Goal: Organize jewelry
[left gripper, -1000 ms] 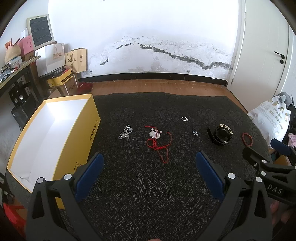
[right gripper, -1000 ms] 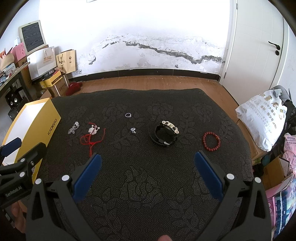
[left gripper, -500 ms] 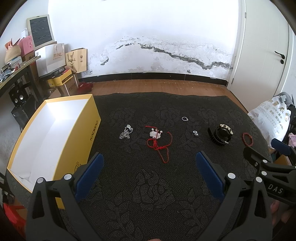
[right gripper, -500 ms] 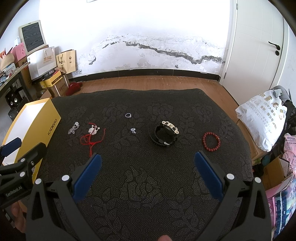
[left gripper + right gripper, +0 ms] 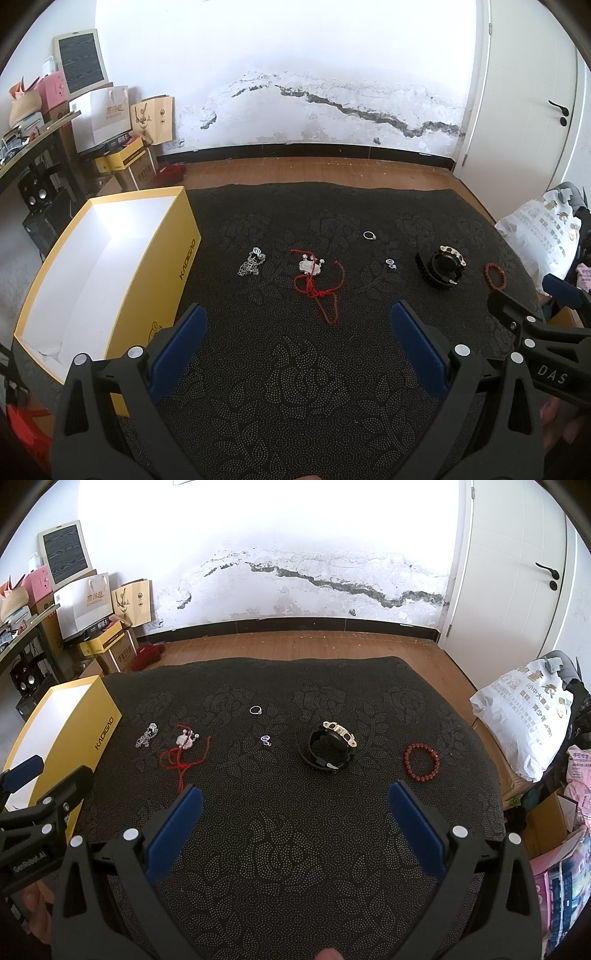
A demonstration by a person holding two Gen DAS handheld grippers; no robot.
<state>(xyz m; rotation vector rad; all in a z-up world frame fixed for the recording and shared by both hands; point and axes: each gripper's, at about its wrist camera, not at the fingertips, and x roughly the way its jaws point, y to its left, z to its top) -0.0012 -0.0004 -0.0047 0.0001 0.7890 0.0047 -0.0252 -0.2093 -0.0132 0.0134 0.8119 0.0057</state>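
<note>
Jewelry lies in a row on a black patterned cloth (image 5: pixel 295 369): a silver chain (image 5: pixel 252 263), a red cord necklace with a white pendant (image 5: pixel 317 281), a silver ring (image 5: pixel 369 235), a small silver piece (image 5: pixel 390 263), a black watch (image 5: pixel 441 266) and a red bead bracelet (image 5: pixel 495 275). An open yellow box (image 5: pixel 110 266) with a white inside stands at the left. My left gripper (image 5: pixel 295 325) is open and empty, short of the necklace. My right gripper (image 5: pixel 293 803) is open and empty, short of the watch (image 5: pixel 330 746) and the bead bracelet (image 5: pixel 422 762).
A white plastic bag (image 5: pixel 524 716) and cartons sit past the cloth's right edge. Paper bags and boxes (image 5: pixel 110 122) crowd a shelf at the back left. A wooden floor strip, a cracked white wall and a white door (image 5: pixel 517 572) lie beyond.
</note>
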